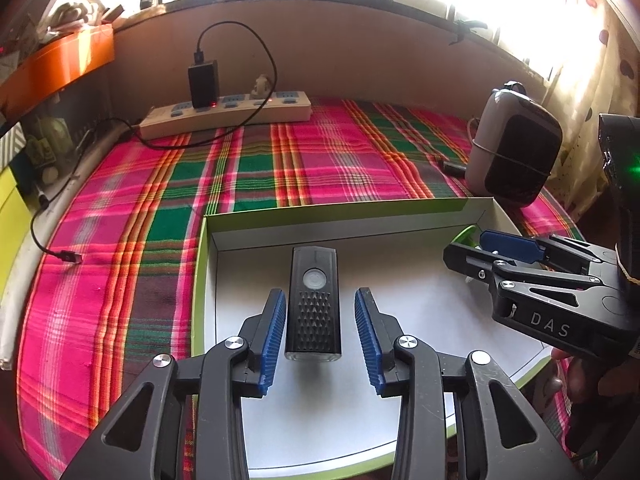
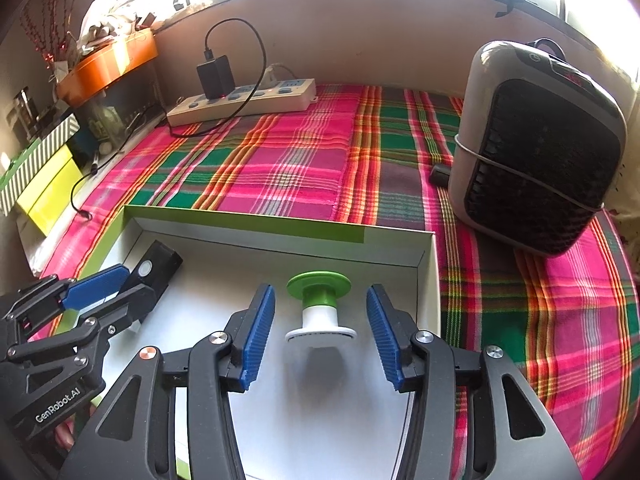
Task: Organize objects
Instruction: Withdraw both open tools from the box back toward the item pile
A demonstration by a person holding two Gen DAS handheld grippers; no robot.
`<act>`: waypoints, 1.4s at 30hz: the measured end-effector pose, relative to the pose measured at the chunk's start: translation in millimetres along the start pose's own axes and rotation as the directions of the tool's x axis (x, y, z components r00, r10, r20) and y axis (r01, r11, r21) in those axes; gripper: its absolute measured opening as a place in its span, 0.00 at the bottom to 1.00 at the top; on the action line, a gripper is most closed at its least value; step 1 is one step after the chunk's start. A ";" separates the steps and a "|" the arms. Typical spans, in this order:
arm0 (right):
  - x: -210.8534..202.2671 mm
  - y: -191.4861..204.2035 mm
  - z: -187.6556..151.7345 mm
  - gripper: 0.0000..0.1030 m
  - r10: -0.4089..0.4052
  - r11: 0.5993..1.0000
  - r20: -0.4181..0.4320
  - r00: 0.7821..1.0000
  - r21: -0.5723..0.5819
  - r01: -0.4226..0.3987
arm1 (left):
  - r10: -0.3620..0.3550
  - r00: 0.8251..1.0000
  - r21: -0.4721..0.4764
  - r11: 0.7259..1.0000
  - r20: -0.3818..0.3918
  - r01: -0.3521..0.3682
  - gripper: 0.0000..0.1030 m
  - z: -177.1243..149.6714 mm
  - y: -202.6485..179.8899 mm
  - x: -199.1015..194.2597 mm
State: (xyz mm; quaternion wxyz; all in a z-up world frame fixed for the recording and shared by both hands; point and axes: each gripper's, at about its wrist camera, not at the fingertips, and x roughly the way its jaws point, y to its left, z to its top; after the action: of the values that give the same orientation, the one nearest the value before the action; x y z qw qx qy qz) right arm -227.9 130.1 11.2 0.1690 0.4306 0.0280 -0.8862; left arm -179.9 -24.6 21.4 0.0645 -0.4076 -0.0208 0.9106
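A black flashlight-like device lies in the white cardboard box. My left gripper is open with its blue pads on either side of the device, not touching it. A green-and-white spool lies in the same box, near its right wall. My right gripper is open with its pads either side of the spool, apart from it. The right gripper also shows in the left wrist view, and the left gripper in the right wrist view over the black device.
The box sits on a pink-green plaid cloth. A white power strip with a black charger and cable lies at the back. A grey-black fan heater stands at the right. A loose USB cable end lies at left.
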 end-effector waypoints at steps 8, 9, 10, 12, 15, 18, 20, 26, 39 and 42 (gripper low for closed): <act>-16.9 2.1 -2.6 0.48 -0.001 1.000 0.029 1.000 0.011 0.001 | -0.006 1.000 0.006 1.000 0.019 0.006 0.34 -3.0 -2.2 -15.6; -18.7 2.8 -2.9 0.48 0.000 1.000 0.032 0.999 0.012 0.000 | -0.006 1.000 0.005 1.000 0.022 0.006 0.34 -3.8 -2.7 -18.9; -22.1 3.5 -3.7 0.48 0.001 1.000 0.036 0.999 0.013 -0.001 | -0.007 1.000 0.005 1.000 0.025 0.007 0.34 -4.0 -3.0 -20.7; -26.7 4.9 -5.8 0.48 0.001 1.000 0.044 0.999 0.011 -0.001 | -0.007 0.999 0.005 1.000 0.031 0.007 0.34 -5.3 -3.3 -25.7; -34.9 8.1 -9.6 0.48 0.004 1.000 0.054 0.999 0.009 -0.004 | -0.001 0.999 0.008 1.000 0.043 0.001 0.34 -8.6 -3.5 -35.1; -41.8 11.1 -13.5 0.48 0.007 1.000 0.064 0.998 0.010 -0.008 | 0.001 0.999 0.013 1.000 0.053 -0.002 0.34 -12.5 -3.5 -45.3; -47.2 12.3 -17.1 0.48 0.010 1.000 0.072 0.997 0.015 -0.011 | 0.004 0.998 0.013 1.000 0.062 -0.005 0.34 -15.8 -3.0 -51.2; -62.0 14.7 -30.8 0.48 0.023 0.999 0.089 0.996 0.025 -0.026 | 0.006 0.997 0.007 1.000 0.083 -0.007 0.36 -28.0 0.3 -70.1; -89.3 22.1 -66.3 0.48 0.050 0.998 0.110 0.993 0.028 -0.053 | 0.016 0.993 -0.059 0.998 0.114 -0.009 0.39 -61.1 21.1 -103.1; -93.8 23.6 -72.7 0.48 0.061 0.998 0.116 0.991 0.026 -0.065 | 0.021 0.994 -0.068 0.998 0.109 -0.014 0.39 -70.1 26.1 -106.8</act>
State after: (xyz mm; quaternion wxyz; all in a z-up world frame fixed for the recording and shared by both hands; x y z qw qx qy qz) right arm -111.8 148.0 40.3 0.1920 0.3820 -0.0084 -0.9040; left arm -59.8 -65.8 51.3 0.0417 -0.3593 -0.0513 0.9309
